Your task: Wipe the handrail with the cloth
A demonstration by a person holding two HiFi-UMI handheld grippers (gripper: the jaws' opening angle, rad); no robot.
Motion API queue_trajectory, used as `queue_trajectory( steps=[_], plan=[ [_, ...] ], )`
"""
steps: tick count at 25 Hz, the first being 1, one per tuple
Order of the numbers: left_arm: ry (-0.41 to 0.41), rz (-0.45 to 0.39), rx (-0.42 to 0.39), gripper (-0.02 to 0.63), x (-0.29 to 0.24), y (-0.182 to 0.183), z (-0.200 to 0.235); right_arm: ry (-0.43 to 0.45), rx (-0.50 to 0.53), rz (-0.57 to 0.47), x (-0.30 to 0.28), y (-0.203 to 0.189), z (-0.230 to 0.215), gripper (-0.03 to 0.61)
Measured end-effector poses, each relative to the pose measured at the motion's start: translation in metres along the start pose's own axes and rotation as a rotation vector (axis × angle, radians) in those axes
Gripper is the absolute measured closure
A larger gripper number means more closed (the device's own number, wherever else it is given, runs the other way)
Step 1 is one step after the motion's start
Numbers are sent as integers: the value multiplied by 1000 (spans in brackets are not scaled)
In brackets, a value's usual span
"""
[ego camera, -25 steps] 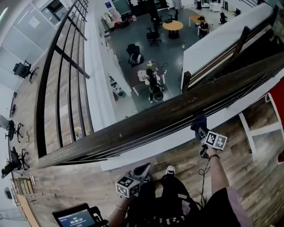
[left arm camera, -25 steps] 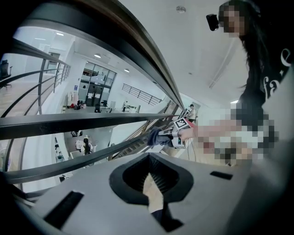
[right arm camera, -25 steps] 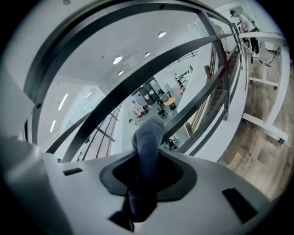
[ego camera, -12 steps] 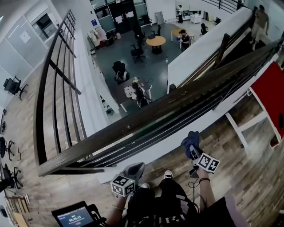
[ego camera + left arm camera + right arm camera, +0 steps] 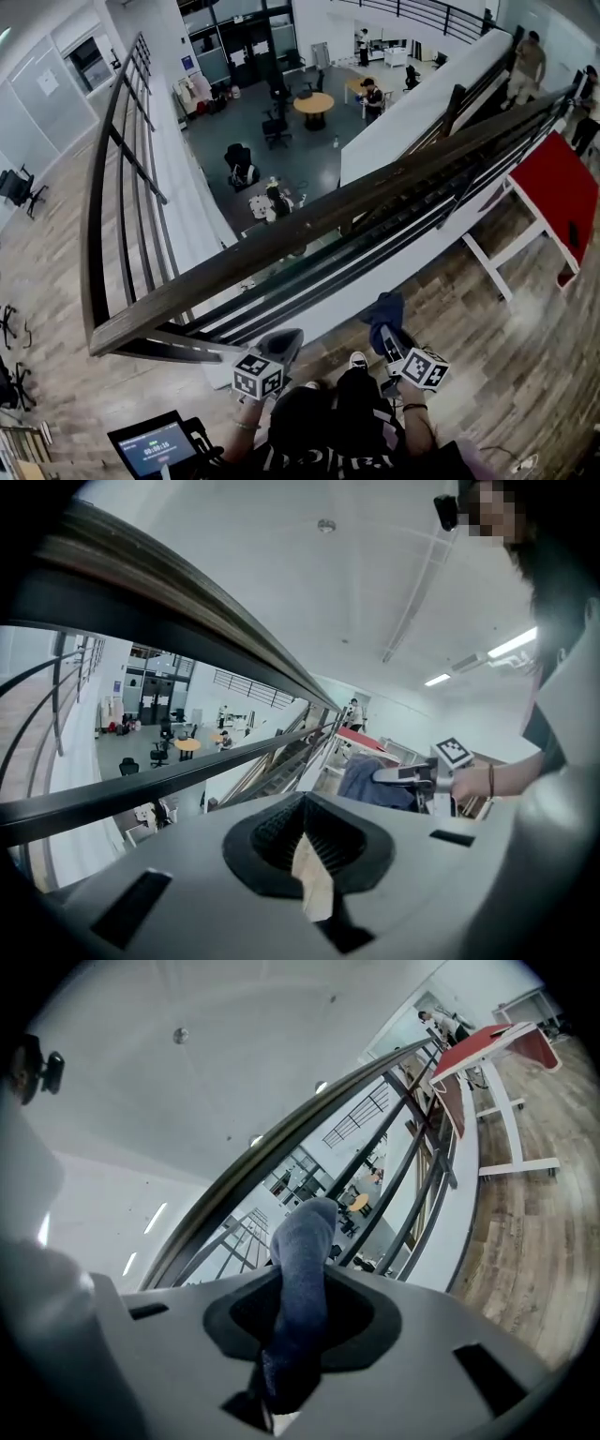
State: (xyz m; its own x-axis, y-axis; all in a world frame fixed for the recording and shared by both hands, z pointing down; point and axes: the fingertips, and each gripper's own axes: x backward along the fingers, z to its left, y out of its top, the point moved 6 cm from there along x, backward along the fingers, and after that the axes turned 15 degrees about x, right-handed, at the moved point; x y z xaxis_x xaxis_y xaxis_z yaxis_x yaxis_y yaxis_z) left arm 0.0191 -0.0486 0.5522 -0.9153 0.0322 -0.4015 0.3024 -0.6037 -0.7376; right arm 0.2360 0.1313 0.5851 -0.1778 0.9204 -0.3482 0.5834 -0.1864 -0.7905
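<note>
Right tongs (image 5: 387,330) pinch the blue cloth (image 5: 382,307) below and clear of the wooden handrail (image 5: 309,223), whose long axis crosses ahead from lower left to upper right, so the next move is probably upward and forward; left tongs (image 5: 283,343), pressed together and empty, hang similarly near; no writing is legible.

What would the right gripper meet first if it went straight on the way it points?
Probably the handrail: the right gripper, shut on the cloth, points up at it, though depth is unclear.
</note>
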Motion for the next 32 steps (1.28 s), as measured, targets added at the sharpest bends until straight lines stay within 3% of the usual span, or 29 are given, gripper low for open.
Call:
queue_trajectory(
  steps=[5, 10, 14, 25, 32],
  plan=[
    [-91, 27, -39, 614, 26, -15, -18, 2, 31, -46, 45, -26, 57, 486],
    [-178, 73, -81, 614, 34, -44, -58, -24, 58, -47, 100, -51, 74, 486],
    [-229, 86, -105, 614, 29, -47, -71, -53, 59, -68, 116, -52, 74, 486],
    [-217, 62, -92, 614, 34, -50, -85, -5, 110, -70, 124, -42, 82, 486],
    [-195, 65, -96, 614, 38, -84, -133, 32, 140, -43, 170, -47, 64, 486]
  ],
)
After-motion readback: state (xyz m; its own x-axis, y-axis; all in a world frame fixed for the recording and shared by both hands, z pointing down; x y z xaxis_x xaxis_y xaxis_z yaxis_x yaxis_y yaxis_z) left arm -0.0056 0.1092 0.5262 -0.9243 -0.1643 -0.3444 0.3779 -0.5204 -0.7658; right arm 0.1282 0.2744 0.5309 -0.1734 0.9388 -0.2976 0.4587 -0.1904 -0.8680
